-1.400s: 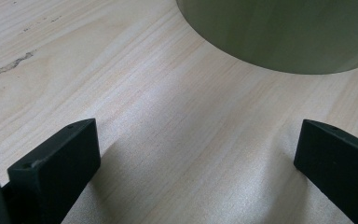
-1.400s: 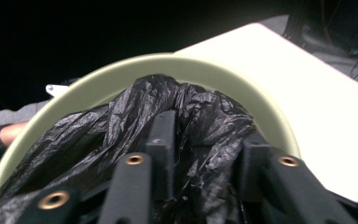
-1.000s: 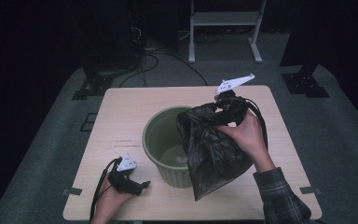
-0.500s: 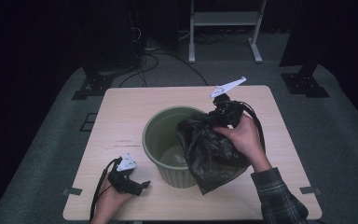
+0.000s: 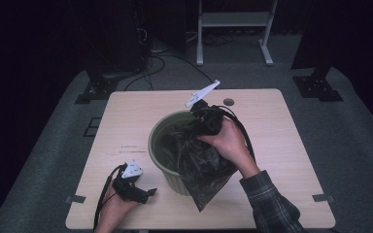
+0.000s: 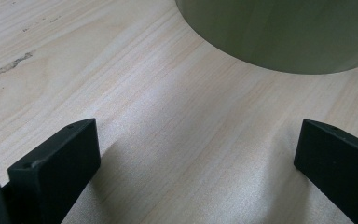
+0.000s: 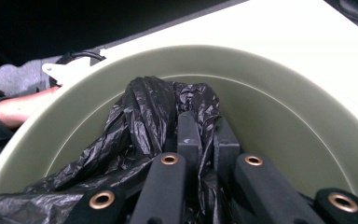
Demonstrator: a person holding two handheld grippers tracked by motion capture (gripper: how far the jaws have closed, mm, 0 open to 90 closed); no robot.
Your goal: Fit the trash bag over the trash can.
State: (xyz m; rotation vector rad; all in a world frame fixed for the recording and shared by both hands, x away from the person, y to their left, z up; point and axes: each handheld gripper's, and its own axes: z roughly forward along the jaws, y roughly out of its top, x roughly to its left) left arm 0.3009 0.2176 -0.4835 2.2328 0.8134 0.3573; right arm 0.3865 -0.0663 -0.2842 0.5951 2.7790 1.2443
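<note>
black bag (image 5: pixel 201 162) (tongs-pinched), green bin (image 5: pixel 161 141), pale wood table (image 5: pixel 126 116), dark room

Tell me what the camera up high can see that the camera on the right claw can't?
The high view alone takes in the whole pale wooden table, the plaid-sleeved right hand, and the left claw resting near the table's front edge. The right claw view alone looks closely along the right claw, its jaws closed, pinching the crinkly black plastic bag inside the bin. Both show the round pale green plastic bin with the bag partly in it.
</note>
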